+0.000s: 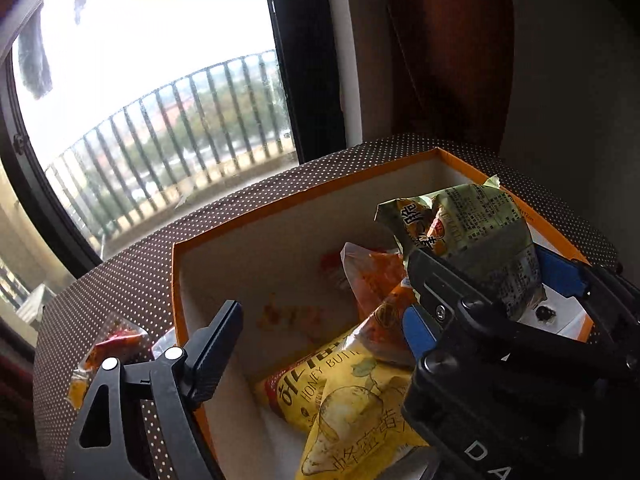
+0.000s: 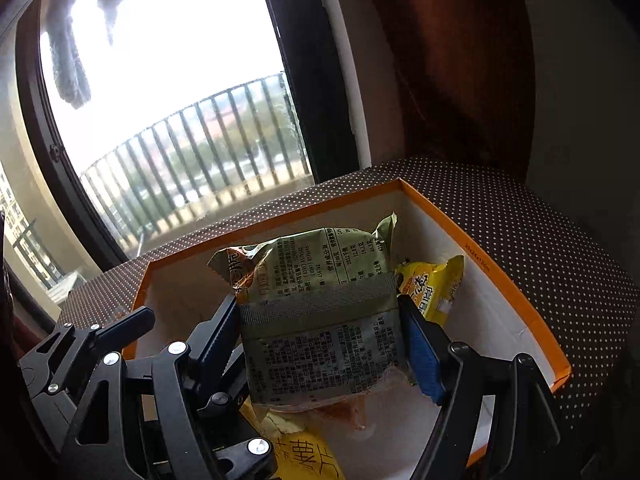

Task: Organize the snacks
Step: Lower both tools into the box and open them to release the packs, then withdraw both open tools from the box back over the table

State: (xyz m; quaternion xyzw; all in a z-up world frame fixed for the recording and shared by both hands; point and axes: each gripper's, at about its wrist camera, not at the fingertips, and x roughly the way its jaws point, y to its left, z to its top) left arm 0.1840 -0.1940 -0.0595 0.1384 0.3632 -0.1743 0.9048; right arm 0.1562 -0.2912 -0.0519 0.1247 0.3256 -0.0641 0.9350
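An orange-rimmed cardboard box [image 1: 280,200] stands open on the dotted tablecloth. My right gripper [image 2: 320,320] is shut on a green snack packet [image 2: 316,280] and holds it upright over the box [image 2: 480,248]. In the left wrist view that packet [image 1: 480,232] sits at the right, between the right gripper's blue pads. My left gripper [image 1: 320,320] is open over the box's left part with nothing between its fingers. Below it lie a yellow honey-butter chips bag [image 1: 352,400] and an orange see-through packet [image 1: 372,276]. A small yellow packet [image 2: 432,284] leans in the far right corner.
Small red and orange packets [image 1: 116,344] lie on the cloth left of the box. A large window with a balcony railing [image 1: 160,120] is just behind the table. A dark brown curtain [image 2: 460,80] hangs at the back right. Dotted cloth [image 2: 520,220] shows right of the box.
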